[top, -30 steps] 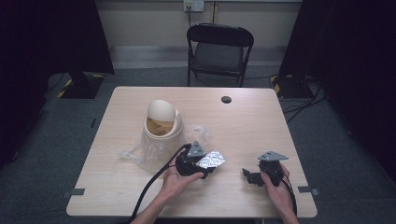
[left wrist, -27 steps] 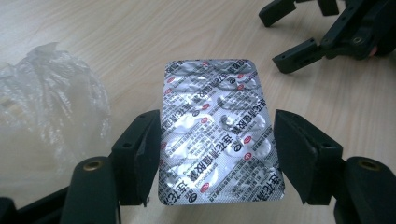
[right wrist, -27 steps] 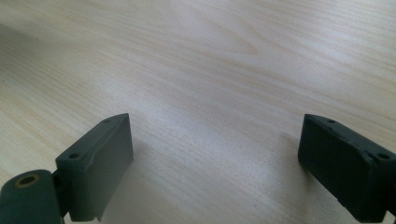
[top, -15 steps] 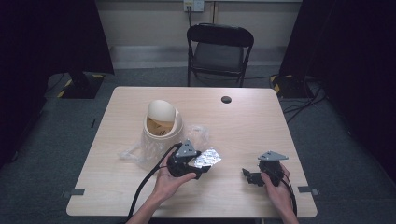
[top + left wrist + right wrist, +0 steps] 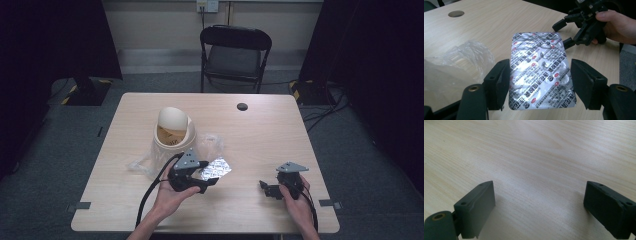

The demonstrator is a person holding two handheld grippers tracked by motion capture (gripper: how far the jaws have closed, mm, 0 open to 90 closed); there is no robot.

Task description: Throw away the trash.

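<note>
Leftward and up went the left gripper (image 5: 207, 181) – pinching the foil blister pack (image 5: 540, 72) by its edges (lifted off the table (image 5: 260, 125)), near frame centre. Carrying step; next, the bin (image 5: 172, 131) opening. Right gripper (image 5: 265, 187) sat spread, lower right.

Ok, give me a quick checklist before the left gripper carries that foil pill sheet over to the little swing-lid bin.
1. left gripper clamped on the blister pack: ok, held by both edges.
2. Pack lifted off the table: ok.
3. bin upright: ok.
4. Bin flap open enough: cannot tell.
5. plastic wrap beside the bin, near the path: not ok.
6. right gripper parked aside, jaws open and empty: ok.
</note>
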